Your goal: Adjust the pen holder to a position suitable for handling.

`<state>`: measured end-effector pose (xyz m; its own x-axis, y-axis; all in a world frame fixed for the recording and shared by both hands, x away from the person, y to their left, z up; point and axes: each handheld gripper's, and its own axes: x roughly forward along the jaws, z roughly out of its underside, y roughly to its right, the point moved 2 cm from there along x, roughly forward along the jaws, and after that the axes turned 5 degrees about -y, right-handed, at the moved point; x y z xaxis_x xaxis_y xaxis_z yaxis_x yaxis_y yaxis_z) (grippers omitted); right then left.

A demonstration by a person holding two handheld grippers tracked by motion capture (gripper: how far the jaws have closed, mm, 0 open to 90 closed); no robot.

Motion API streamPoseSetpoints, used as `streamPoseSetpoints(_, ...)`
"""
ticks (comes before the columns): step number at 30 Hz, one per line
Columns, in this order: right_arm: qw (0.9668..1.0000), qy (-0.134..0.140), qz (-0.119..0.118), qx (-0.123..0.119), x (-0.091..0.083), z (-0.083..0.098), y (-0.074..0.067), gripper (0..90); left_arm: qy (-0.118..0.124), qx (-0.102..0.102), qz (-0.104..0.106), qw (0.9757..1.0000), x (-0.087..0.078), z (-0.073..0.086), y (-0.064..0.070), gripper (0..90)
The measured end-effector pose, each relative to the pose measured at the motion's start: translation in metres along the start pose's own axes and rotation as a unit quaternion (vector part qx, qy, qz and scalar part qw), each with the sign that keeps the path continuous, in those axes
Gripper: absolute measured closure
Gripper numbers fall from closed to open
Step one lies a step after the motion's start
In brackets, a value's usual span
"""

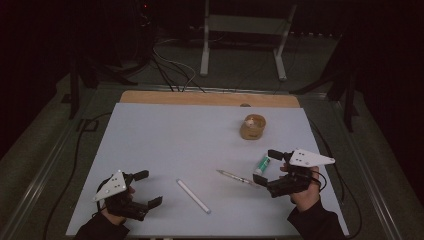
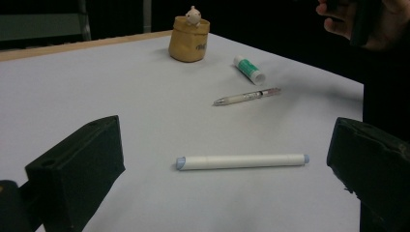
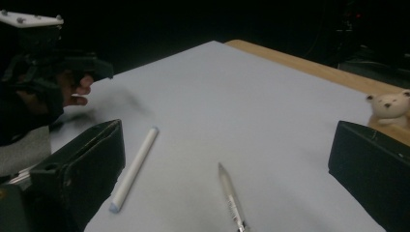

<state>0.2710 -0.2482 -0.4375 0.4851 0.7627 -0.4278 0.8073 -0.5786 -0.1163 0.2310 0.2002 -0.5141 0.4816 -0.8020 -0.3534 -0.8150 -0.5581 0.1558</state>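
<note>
A white marker (image 1: 193, 196) lies on the pale table sheet (image 1: 175, 140) near the front edge, right of my left gripper (image 1: 149, 188). That gripper is open and holds nothing; in the left gripper view the marker (image 2: 241, 161) lies crosswise on the sheet ahead of its spread jaws. A clear pen (image 1: 235, 176) and a green-and-white glue stick (image 1: 262, 163) lie by my right gripper (image 1: 266, 167), which is open and holds nothing. In the right gripper view the pen (image 3: 231, 195) points away between the jaws, with the marker (image 3: 134, 168) to its left.
A tan pot (image 1: 252, 126) with a small bear figure (image 3: 389, 108) stands at the back right. A bare wooden strip (image 1: 200, 98) runs along the table's far edge. Beyond it are cables (image 1: 170, 70) and a metal stand (image 1: 245, 25) on the dark floor.
</note>
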Motion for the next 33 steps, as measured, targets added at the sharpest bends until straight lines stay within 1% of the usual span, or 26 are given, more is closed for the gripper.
streamPoseSetpoints(5,1.0,0.002,0.009,-0.004,-0.002,-0.008,0.004,0.0,0.0,0.0,0.0,1.0,0.0,0.0,0.0,0.3)
streamPoseSetpoints(12,0.9997,0.011,0.021,-0.006,-0.004,-0.022,0.014,0.0,0.0,-0.001,0.001,1.0,0.0,0.0,0.0,0.3)
streamPoseSetpoints(19,0.9994,0.014,0.03,-0.01,0.0,-0.033,0.023,0.0,0.001,-0.002,0.001,1.0,0.0,0.0,-0.001,0.3)
streamPoseSetpoints(25,0.9992,0.016,0.035,-0.001,0.007,-0.038,0.033,0.0,0.002,-0.002,0.002,1.0,0.0,0.0,-0.001,0.3)
streamPoseSetpoints(31,0.9989,0.025,0.039,0.01,0.011,-0.041,0.045,0.0,0.001,-0.002,0.002,1.0,0.0,0.0,-0.001,0.3)
streamPoseSetpoints(33,0.9985,0.024,0.049,0.009,0.012,-0.042,0.05,0.0,0.0,-0.002,0.003,1.0,0.0,0.0,-0.001,0.3)
